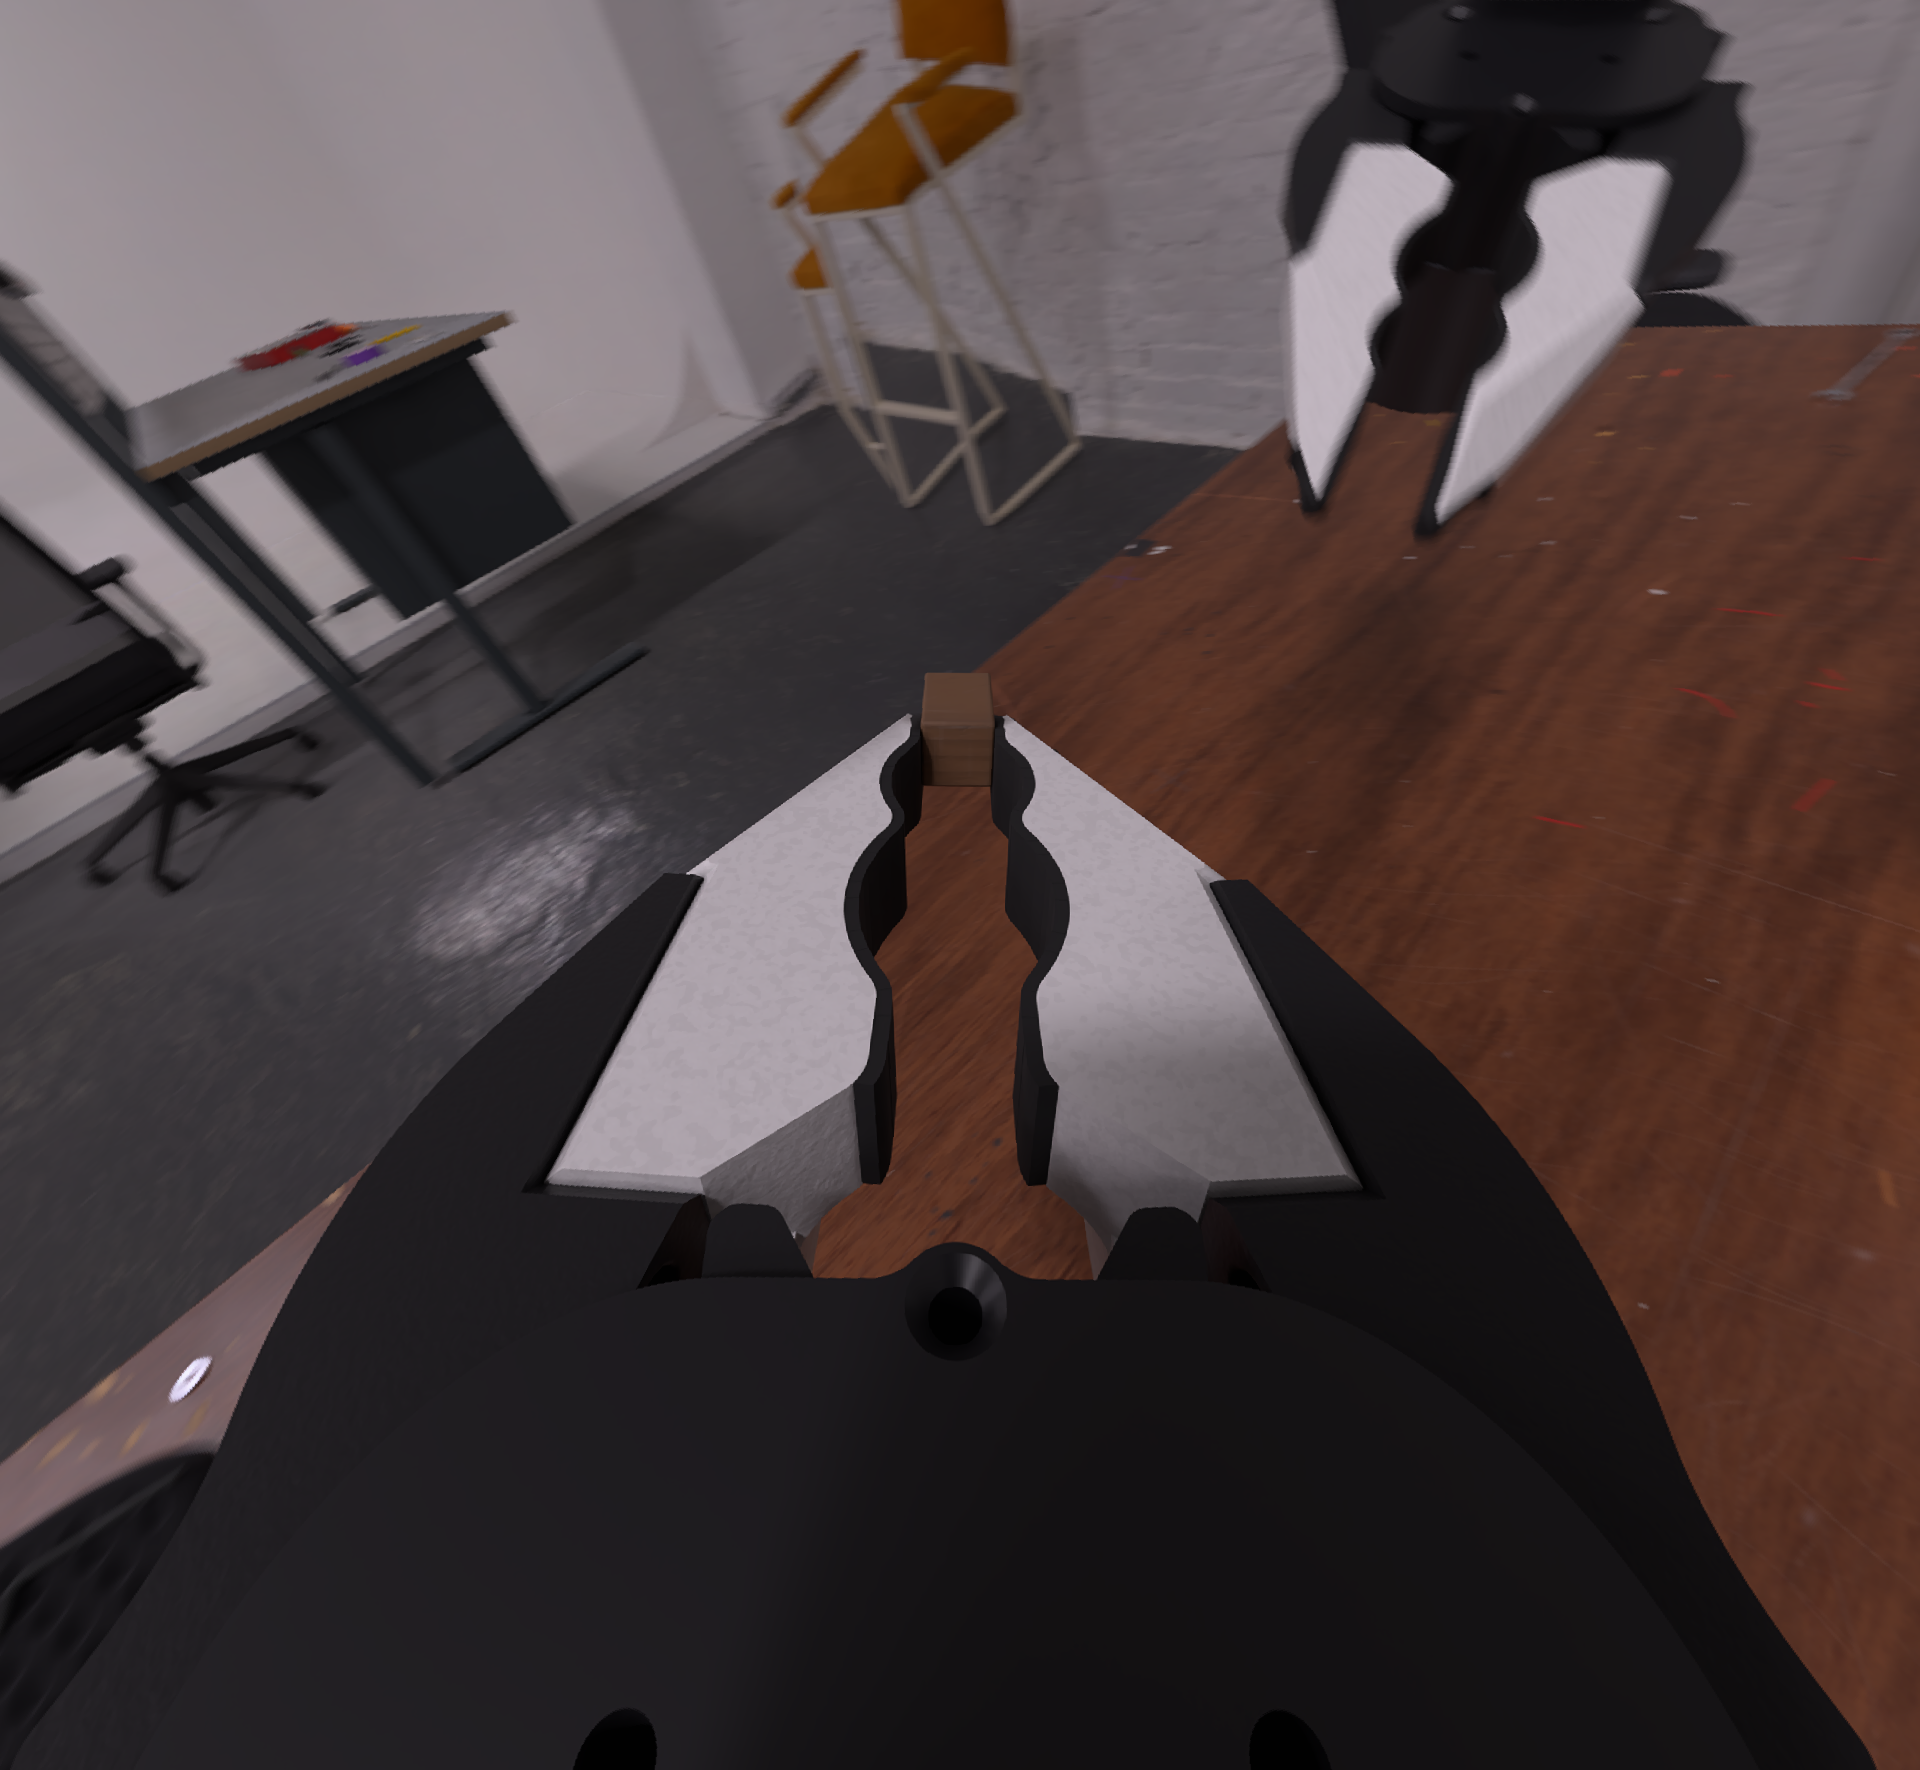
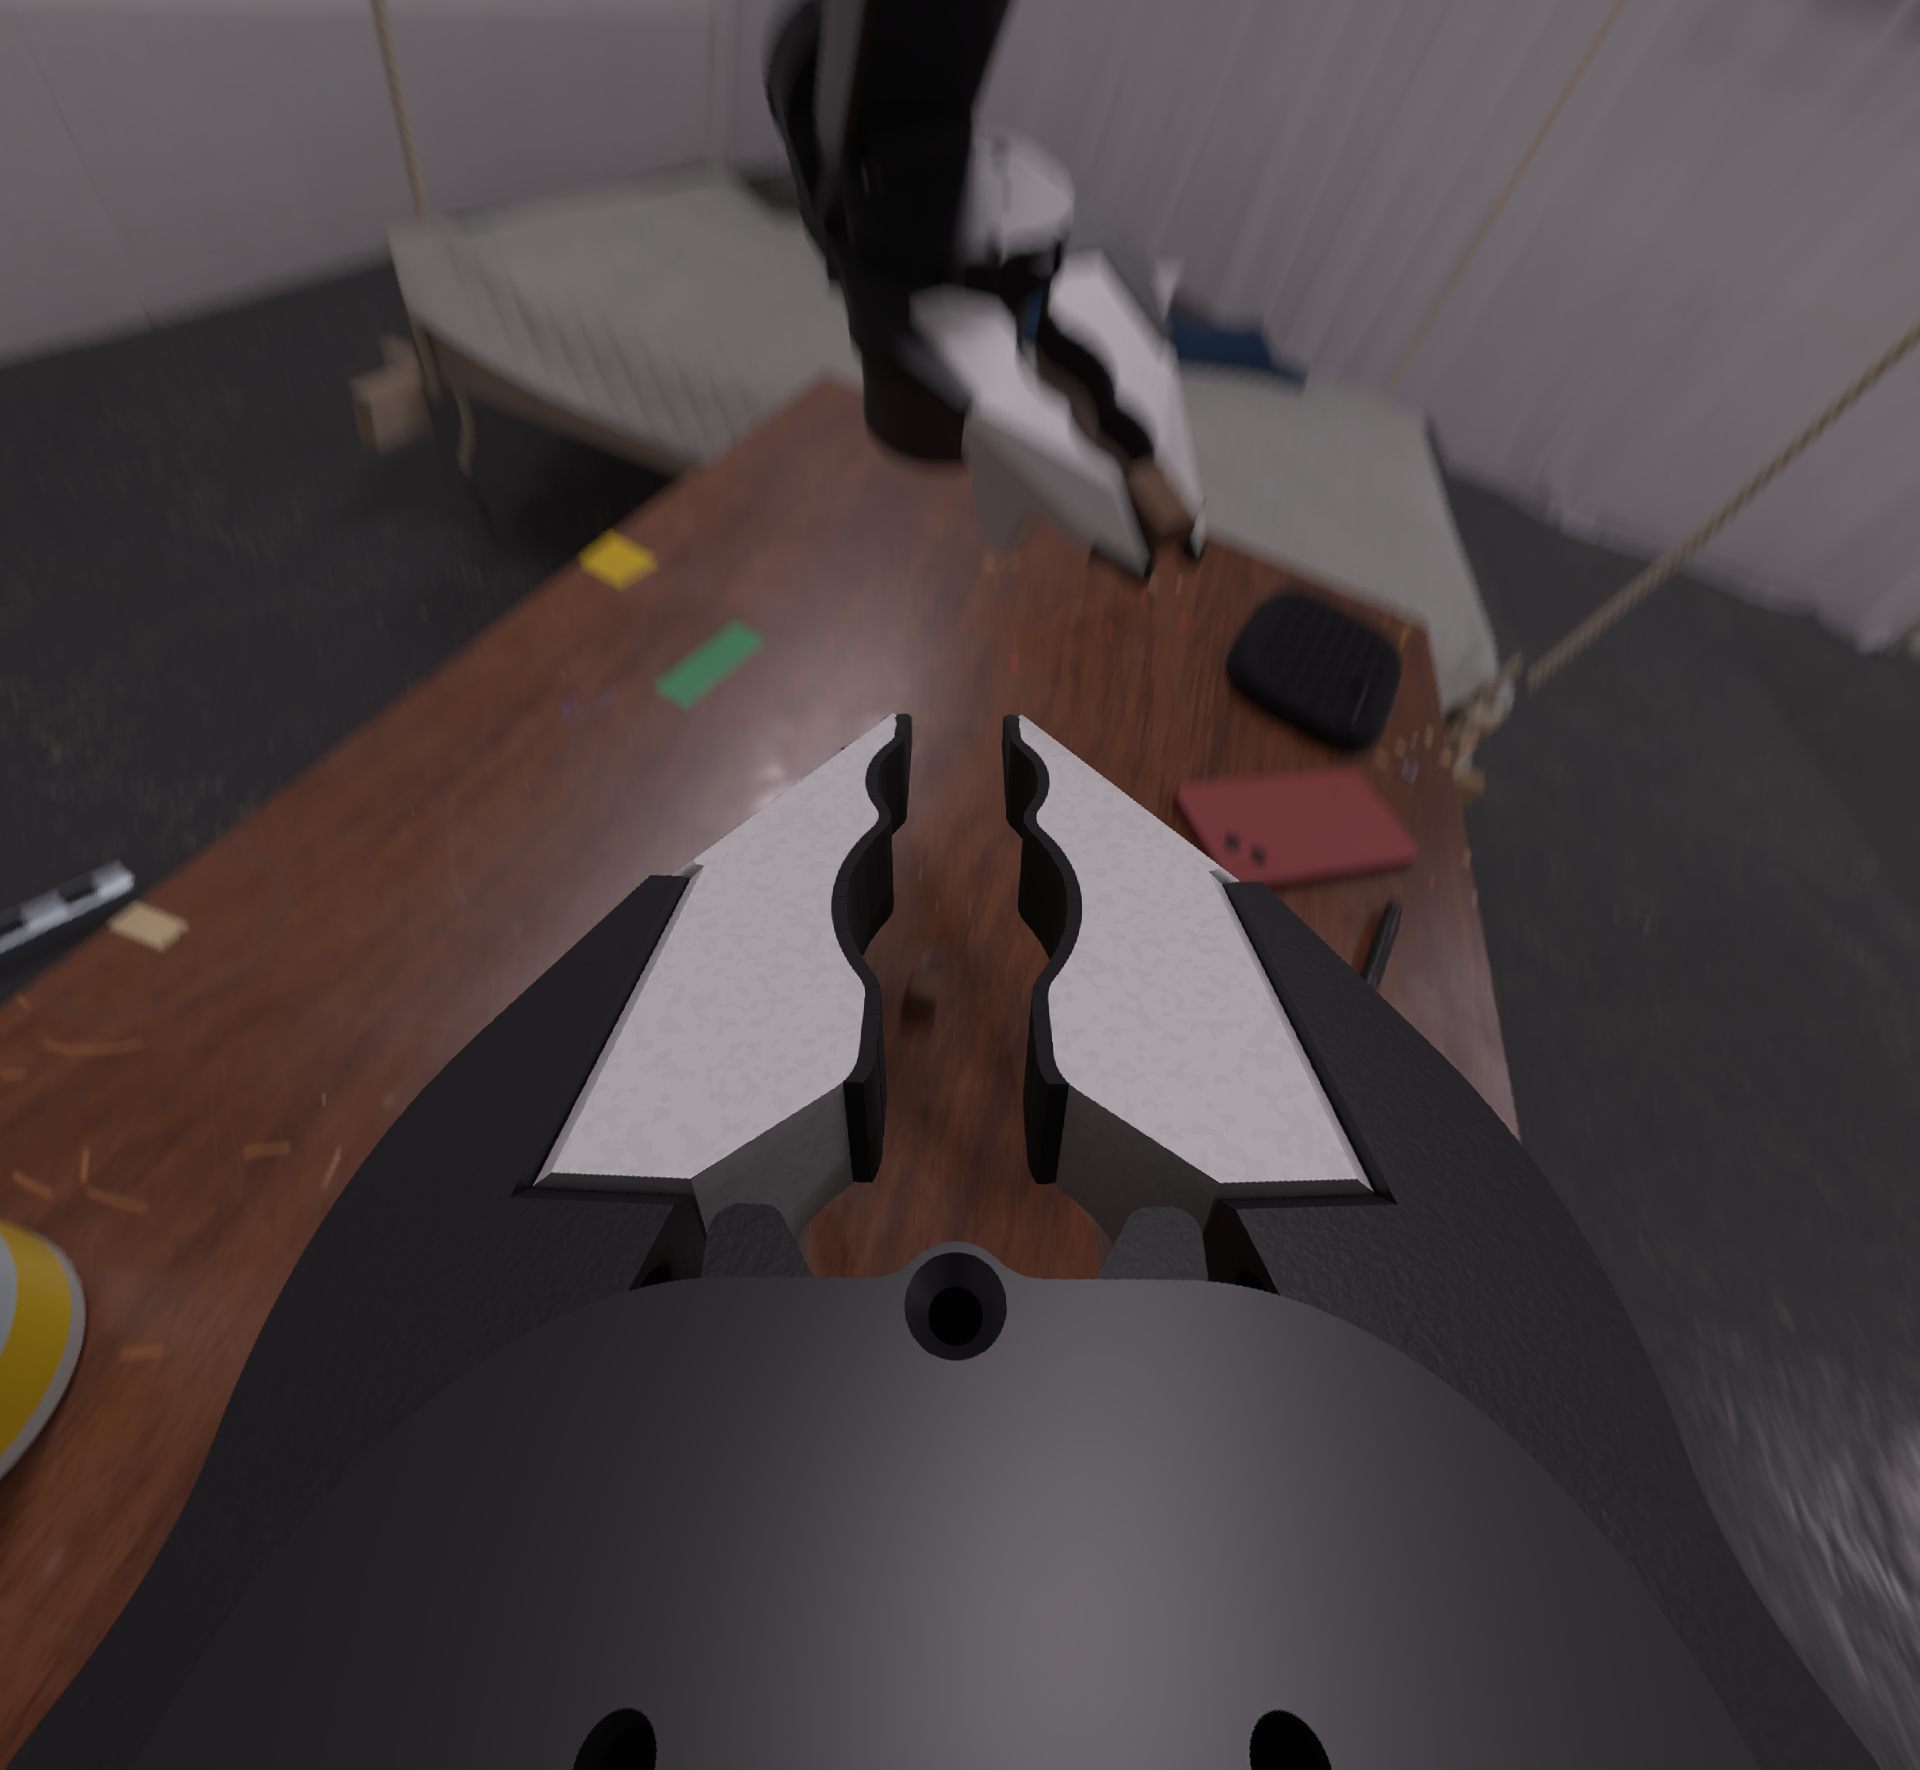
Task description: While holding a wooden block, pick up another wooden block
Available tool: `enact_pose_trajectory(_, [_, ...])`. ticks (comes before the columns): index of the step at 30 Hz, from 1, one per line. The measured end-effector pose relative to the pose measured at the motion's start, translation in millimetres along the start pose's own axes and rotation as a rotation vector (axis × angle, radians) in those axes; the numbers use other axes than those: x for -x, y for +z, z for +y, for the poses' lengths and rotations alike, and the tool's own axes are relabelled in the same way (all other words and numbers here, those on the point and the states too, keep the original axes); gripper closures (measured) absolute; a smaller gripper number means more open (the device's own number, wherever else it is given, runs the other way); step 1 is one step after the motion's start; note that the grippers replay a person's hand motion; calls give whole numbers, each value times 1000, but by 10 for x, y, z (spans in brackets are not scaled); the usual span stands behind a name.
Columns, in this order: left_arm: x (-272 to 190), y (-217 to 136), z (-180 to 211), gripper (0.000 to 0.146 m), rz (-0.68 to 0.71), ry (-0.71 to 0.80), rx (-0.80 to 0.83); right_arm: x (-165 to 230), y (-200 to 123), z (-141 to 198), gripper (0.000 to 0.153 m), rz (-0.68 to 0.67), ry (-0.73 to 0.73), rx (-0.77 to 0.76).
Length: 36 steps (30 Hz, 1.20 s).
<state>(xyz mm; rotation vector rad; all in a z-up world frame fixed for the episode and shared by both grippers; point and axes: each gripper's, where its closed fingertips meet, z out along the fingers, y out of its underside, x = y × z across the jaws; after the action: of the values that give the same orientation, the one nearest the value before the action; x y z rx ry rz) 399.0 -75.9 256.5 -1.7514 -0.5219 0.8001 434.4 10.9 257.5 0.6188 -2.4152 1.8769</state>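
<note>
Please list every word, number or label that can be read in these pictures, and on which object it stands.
No text can be read.
The yellow tag, green tag and red case look blank; the small things on the far desk are too blurred to tell.

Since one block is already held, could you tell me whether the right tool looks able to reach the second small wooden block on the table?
Probably yes: the right tool is open, and the small wooden block lies on the brown wooden table below its gap, nothing between.
</note>
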Motion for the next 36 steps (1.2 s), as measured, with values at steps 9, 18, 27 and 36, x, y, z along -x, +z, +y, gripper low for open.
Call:
enact_pose_trajectory(9, [714, -505, 245, 135, -311, -75, 61, -73, 964, 1178, 146, 39, 373, 593])
enact_pose_trajectory(18, [972, -837, 263, 135, -411, -161, 7, 226, 1360, 1965, 142, -49, 360, 933])
enact_pose_trajectory(27, [908, -774, 261, 135, -346, -197, 0, 133, 1317, 2071, 138, -51, 396, 938])
enact_pose_trajectory(36, [793, -576, 278, 135, -277, -193, 32, 177, 1372, 2104, 127, -76, 391, 986])
